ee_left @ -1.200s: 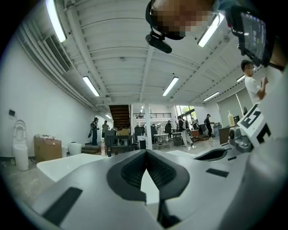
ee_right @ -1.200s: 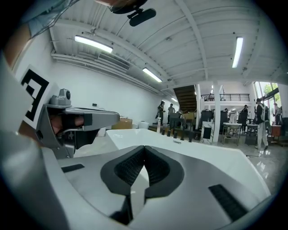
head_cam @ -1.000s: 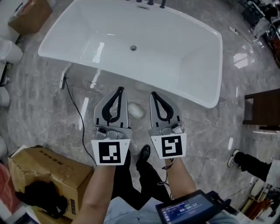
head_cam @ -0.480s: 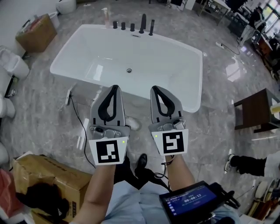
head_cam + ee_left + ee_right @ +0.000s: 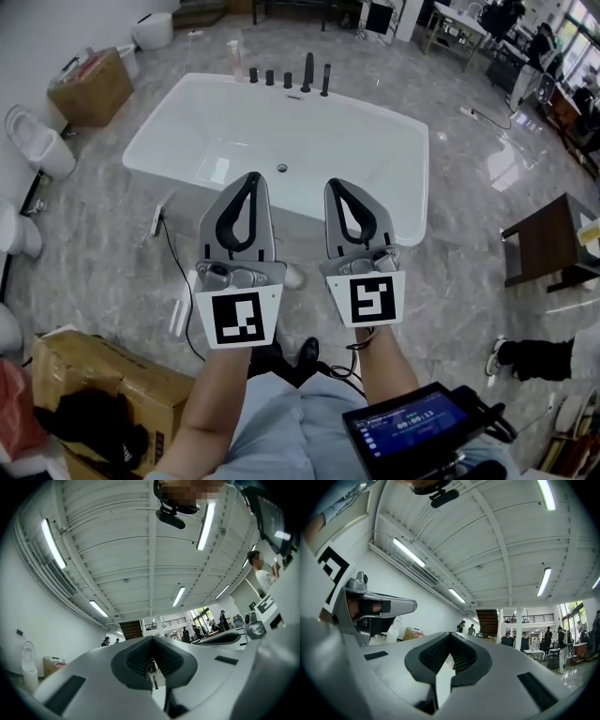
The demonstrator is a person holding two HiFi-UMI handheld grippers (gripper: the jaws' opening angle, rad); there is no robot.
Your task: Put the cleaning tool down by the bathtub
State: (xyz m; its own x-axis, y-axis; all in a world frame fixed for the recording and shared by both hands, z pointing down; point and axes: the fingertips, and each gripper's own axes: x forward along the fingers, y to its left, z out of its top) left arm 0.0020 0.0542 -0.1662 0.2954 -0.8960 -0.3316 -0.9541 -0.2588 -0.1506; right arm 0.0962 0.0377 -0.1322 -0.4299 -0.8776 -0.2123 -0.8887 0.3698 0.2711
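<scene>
The white bathtub (image 5: 234, 117) stands on the grey marble floor ahead of me. A white tool with a black cord (image 5: 157, 217) lies on the floor beside the tub's near left corner. I hold both grippers side by side in front of the tub's near rim, apart from the tool. The left gripper (image 5: 251, 180) is shut with nothing in it. The right gripper (image 5: 336, 186) is shut and empty too. In the left gripper view the gripper (image 5: 151, 641) shows closed jaws tilted up towards the ceiling, and the gripper (image 5: 450, 637) in the right gripper view shows the same.
Black taps (image 5: 307, 70) line the tub's far rim. Toilets (image 5: 37, 141) and a cardboard box (image 5: 89, 86) stand at the left, another box (image 5: 103, 384) at my lower left. A dark wooden table (image 5: 548, 239) and a person's leg (image 5: 530, 356) are at the right.
The view has drawn back and tilted up, so the tub looks smaller and farther off. Both grippers stay shut, empty and side by side.
</scene>
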